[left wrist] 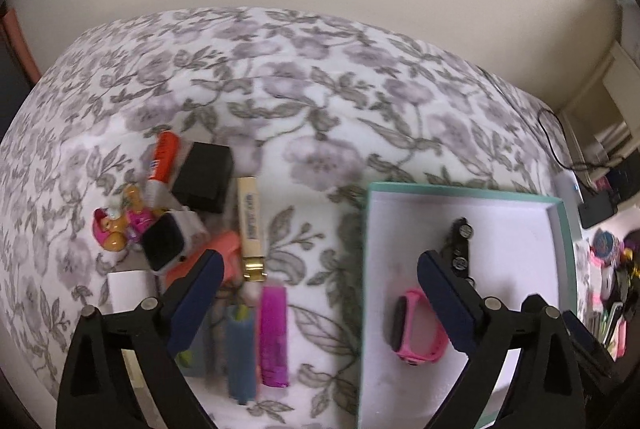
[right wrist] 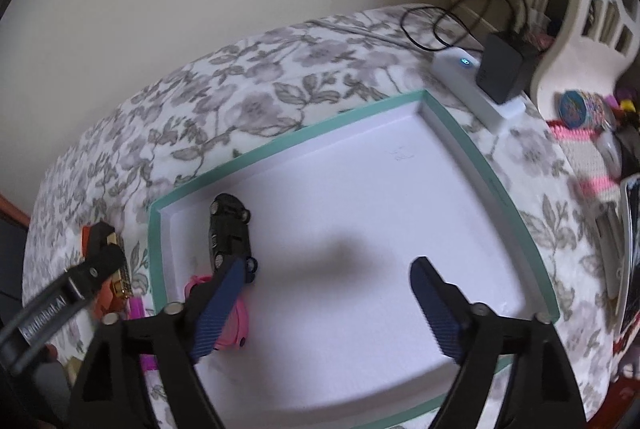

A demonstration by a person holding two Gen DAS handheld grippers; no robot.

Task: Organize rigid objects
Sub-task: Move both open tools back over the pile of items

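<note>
1. The left gripper point(left wrist: 320, 269) stands spread wide with nothing between its fingers, hanging over the floral cover point(left wrist: 320, 77) at the left edge of the tray point(left wrist: 460, 189).
2. The right gripper point(right wrist: 326, 279) is likewise spread and empty, over the tray's point(right wrist: 280, 145) bare white floor.
3. Both views show two things in the tray: one black toy car point(right wrist: 230, 233) and, at its 6 o'clock, one pink watch point(left wrist: 418, 327).
4. Only the left wrist view shows the pile at the tray's 9 o'clock: one red tube point(left wrist: 164, 157), one black box point(left wrist: 204, 177), one cream clip point(left wrist: 250, 225), one magenta stick point(left wrist: 273, 337), one blue stick point(left wrist: 240, 353), perhaps a smartwatch point(left wrist: 166, 245), blurred.
5. Only the right wrist view shows the white charger point(right wrist: 472, 85) with one black plug point(right wrist: 504, 69), at the tray's 1 o'clock.
</note>
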